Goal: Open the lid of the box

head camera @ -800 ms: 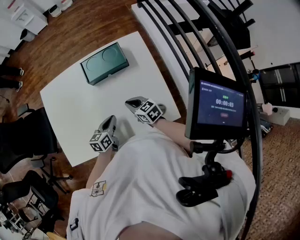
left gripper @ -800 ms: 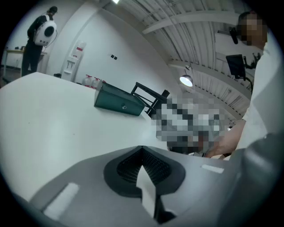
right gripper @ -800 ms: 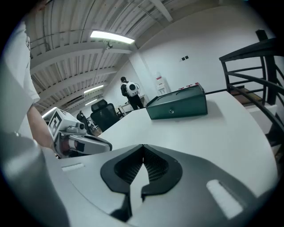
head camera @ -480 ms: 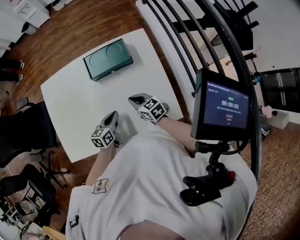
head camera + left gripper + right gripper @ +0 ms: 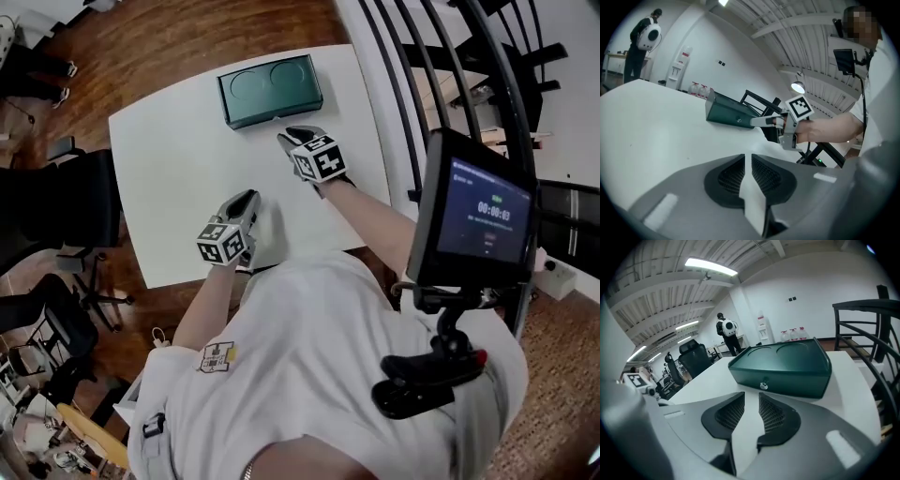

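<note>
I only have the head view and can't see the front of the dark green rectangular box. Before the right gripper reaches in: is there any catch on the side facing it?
Observer: Yes. The right gripper view shows a small silver catch in the middle of the front face of the dark green rectangular box.
Operator: Are that gripper's jaws ready for it?
Observer: The right gripper has its jaws apart with nothing between them. The catch lies ahead of the gap, untouched.
Operator: And the left one?
Observer: The left gripper shows only a narrow gap between its jaws, empty, above the white table.
</note>
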The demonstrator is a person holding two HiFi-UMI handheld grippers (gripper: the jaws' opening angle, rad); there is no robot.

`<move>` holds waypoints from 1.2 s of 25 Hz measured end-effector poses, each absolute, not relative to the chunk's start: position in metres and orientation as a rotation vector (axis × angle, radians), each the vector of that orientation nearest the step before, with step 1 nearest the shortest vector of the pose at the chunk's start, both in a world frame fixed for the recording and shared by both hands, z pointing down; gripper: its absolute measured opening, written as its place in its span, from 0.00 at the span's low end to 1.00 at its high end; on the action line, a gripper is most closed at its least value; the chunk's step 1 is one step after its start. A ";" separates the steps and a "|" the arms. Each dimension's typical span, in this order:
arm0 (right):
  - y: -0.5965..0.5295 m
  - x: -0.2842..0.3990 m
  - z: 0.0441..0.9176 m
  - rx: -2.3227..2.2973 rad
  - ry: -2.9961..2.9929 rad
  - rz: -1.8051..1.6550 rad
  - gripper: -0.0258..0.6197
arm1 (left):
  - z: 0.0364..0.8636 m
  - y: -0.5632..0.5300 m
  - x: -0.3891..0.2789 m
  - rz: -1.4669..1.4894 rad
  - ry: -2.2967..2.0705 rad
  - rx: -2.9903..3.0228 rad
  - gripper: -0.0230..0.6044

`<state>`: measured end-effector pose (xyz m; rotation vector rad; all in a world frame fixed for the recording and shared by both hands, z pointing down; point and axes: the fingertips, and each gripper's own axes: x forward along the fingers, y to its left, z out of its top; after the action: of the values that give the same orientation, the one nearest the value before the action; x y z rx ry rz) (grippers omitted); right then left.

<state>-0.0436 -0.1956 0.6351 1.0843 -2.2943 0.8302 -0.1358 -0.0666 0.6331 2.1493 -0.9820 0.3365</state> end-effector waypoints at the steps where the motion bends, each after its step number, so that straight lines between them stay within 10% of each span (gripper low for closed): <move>1: -0.207 -0.047 0.639 1.098 -2.264 0.859 0.19 | 0.635 -0.068 -0.138 0.334 -0.979 2.147 0.06; 30: -0.182 -0.054 0.681 1.234 -2.008 1.176 0.13 | 0.647 -0.068 -0.170 0.316 -0.934 2.156 0.06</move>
<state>-0.0544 -0.1815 0.6809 1.2341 -2.0080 1.1761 -0.1696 -0.0676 0.6466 2.1564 -0.9339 0.3164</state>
